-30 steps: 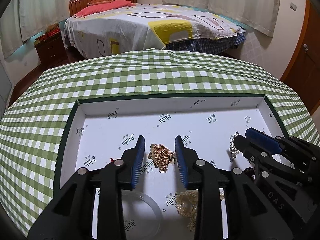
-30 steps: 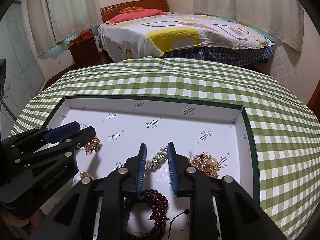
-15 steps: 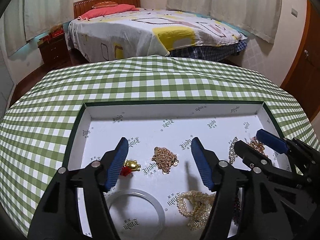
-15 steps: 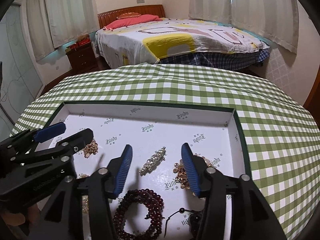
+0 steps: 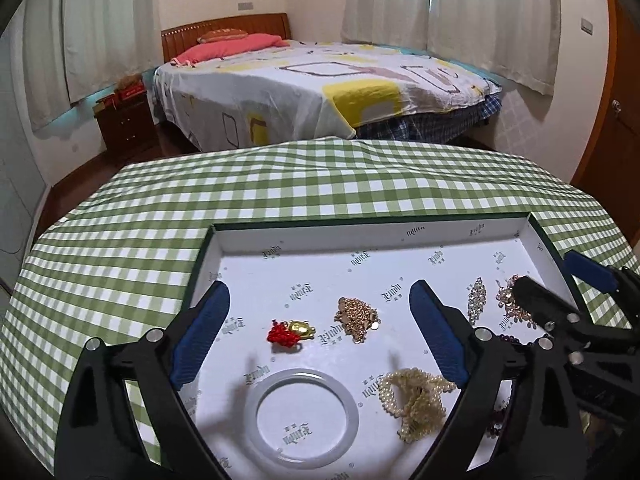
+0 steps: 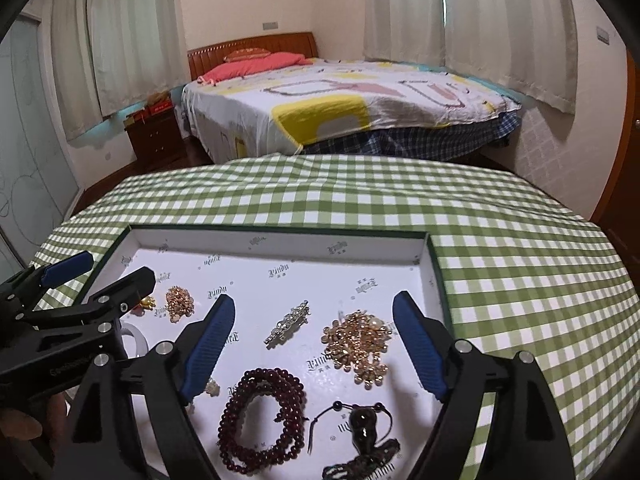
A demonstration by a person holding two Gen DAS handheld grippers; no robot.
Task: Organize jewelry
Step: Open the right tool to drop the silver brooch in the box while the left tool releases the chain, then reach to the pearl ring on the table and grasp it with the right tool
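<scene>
Seen from the left wrist camera, the left gripper (image 5: pixel 316 312) fills the lower half of the frame, its two blue-padded fingers (image 5: pixel 200 338) spread wide with nothing pinched between them; its jaws have just been opening. Beneath it sits a shallow white tray (image 5: pixel 360 236) with a dark green rim, resting on a table covered by a green and white checked cloth (image 5: pixel 160 220). Lying loose on the tray floor, between the fingers, are a small gold charm with a red tassel (image 5: pixel 290 331) and, just to its right, a heap of gold chain (image 5: pixel 357 315). Lower in the frame lie a pale ring bangle (image 5: pixel 304 420) and a bunch of cream pearl strands (image 5: pixel 416 398). At the right edge the right gripper (image 5: pixel 556 292) reaches in over a crystal brooch (image 5: pixel 476 300) and a gold beaded cluster (image 5: pixel 508 304). A bed (image 5: pixel 320 92) with a patterned cover fills the upper middle.

Next, from the right wrist camera, the right gripper (image 6: pixel 312 328) likewise stands wide and holds nothing; its jaws have also just been opening. Between its fingers on the tray (image 6: pixel 280 240) lie the crystal brooch (image 6: pixel 288 322) at centre and the gold beaded cluster (image 6: pixel 358 344) to its right. Below them, near the bottom of the frame, are a coiled dark red bead bracelet (image 6: pixel 264 412) and a dark pendant on a black cord (image 6: pixel 360 436). At the left, the left gripper (image 6: pixel 108 276) comes in, with the gold chain (image 6: pixel 179 303) just beside its tip. A fingertip of the person's hand (image 6: pixel 20 424) shows at the lower left edge.
</scene>
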